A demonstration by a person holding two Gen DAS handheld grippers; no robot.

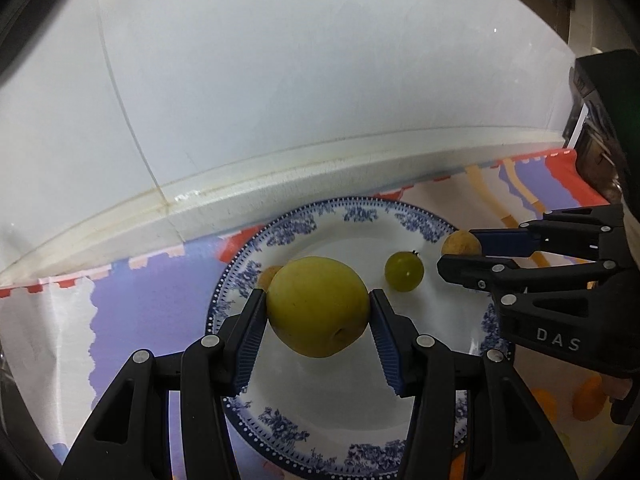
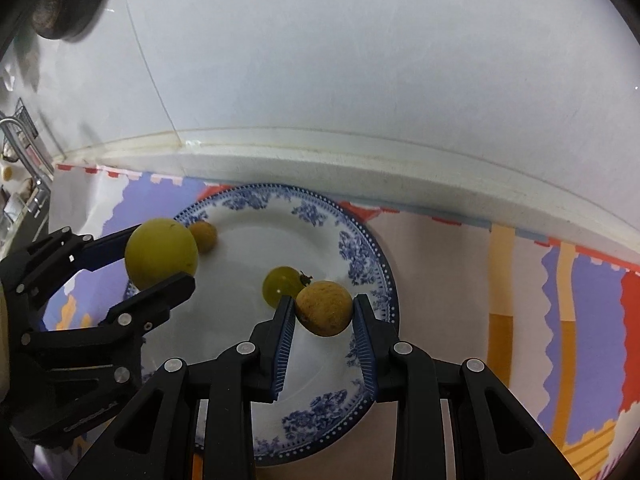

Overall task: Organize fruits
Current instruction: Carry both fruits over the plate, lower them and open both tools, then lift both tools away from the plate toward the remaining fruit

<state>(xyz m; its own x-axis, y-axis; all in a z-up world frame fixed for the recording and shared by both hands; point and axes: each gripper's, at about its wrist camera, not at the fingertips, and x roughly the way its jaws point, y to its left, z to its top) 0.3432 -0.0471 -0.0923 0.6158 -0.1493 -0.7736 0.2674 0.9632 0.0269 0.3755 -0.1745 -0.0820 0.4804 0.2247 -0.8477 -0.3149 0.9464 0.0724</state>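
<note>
Two claws each pinch a fruit over the round white plate with blue flowers. The left claw squeezes a big yellow-green round fruit. The right claw squeezes a small brown rough ball fruit. On the plate sit a small green grape-like fruit and another little brown fruit near its far edge. The plate rests on a purple, red and white patterned cloth on the table, close to the white wall.
</note>
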